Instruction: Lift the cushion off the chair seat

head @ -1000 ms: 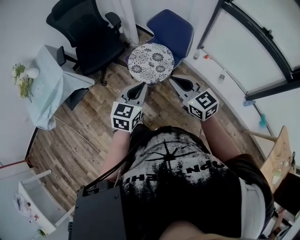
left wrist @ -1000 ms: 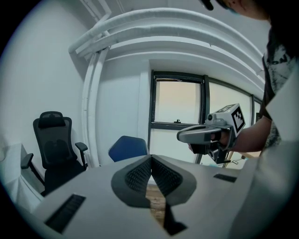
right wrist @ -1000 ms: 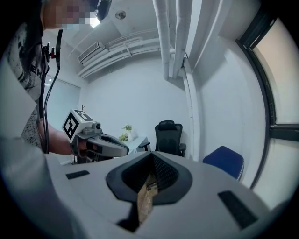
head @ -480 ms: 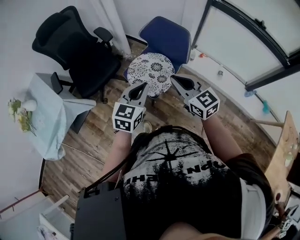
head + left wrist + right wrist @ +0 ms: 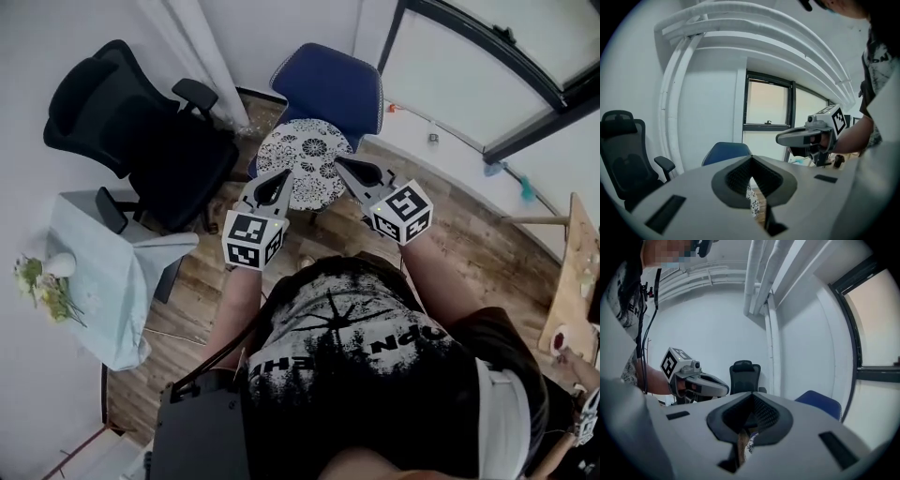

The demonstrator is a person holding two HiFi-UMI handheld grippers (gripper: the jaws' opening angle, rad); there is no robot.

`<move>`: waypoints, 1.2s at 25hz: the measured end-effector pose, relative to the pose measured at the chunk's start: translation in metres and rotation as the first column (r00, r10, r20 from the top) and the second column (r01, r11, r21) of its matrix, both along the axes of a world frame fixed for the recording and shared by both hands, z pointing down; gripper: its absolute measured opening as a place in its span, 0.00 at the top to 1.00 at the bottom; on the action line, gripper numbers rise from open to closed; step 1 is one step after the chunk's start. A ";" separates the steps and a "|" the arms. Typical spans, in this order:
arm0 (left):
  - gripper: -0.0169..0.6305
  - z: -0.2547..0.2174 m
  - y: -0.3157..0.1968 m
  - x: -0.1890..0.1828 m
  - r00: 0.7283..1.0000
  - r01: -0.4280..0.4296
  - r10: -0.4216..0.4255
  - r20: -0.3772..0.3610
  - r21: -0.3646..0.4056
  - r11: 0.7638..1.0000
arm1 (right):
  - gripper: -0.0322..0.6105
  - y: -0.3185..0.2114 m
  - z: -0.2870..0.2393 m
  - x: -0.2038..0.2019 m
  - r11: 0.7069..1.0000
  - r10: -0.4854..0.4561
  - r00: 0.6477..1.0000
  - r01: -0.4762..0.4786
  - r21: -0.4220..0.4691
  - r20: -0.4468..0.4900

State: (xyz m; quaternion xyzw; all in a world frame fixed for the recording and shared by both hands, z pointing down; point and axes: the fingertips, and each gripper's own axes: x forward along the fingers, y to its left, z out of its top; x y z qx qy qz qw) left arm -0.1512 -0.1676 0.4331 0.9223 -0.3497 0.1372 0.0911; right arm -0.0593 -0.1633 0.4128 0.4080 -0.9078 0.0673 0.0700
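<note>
Left gripper [image 5: 278, 184] hanging over left edge of cushion [image 5: 303, 153], jaws pressed together, holding nothing. Round flowery cushion lying on blue chair [image 5: 333, 80] seat, just ahead, between both grippers; no long side. Right gripper [image 5: 351, 172] hanging over right edge, jaws closed, empty. Both looking equally near. Seat hiding under cushion; touching or not, hard telling.

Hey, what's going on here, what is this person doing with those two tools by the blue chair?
A person holds a tool in each hand, both pointed toward a round, black-and-white patterned cushion that lies on the seat of a blue chair. The left tool and the right tool are both shut and empty, one at either side of the cushion in the head view. The cushion is not yet gripped or lifted. A black office chair stands beside the blue one.
</note>
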 end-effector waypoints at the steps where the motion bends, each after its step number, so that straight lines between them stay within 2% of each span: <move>1: 0.95 0.002 -0.004 -0.004 1.000 -0.009 0.009 -0.004 -0.003 1.000 | 0.92 -0.004 0.000 -0.004 1.000 0.009 1.000 -0.009 0.000 -0.002; 8: 0.95 0.022 -0.030 -0.015 0.997 -0.073 0.072 -0.022 -0.044 0.996 | 0.92 -0.026 0.008 -0.014 0.997 0.076 0.997 -0.077 -0.024 -0.011; 20: 0.95 0.034 -0.063 0.027 0.980 -0.200 0.200 -0.013 -0.069 0.977 | 0.92 -0.049 0.034 0.029 0.977 0.186 0.982 -0.188 -0.096 -0.027; 27: 0.95 0.049 -0.088 0.056 0.981 -0.195 0.194 -0.019 -0.116 0.974 | 0.92 -0.078 0.043 0.045 0.980 0.147 0.989 -0.144 -0.135 0.010; 30: 0.95 0.055 -0.100 0.068 0.982 -0.188 0.186 -0.029 -0.130 0.973 | 0.92 -0.087 0.055 0.054 0.980 0.105 0.994 -0.107 -0.165 -0.022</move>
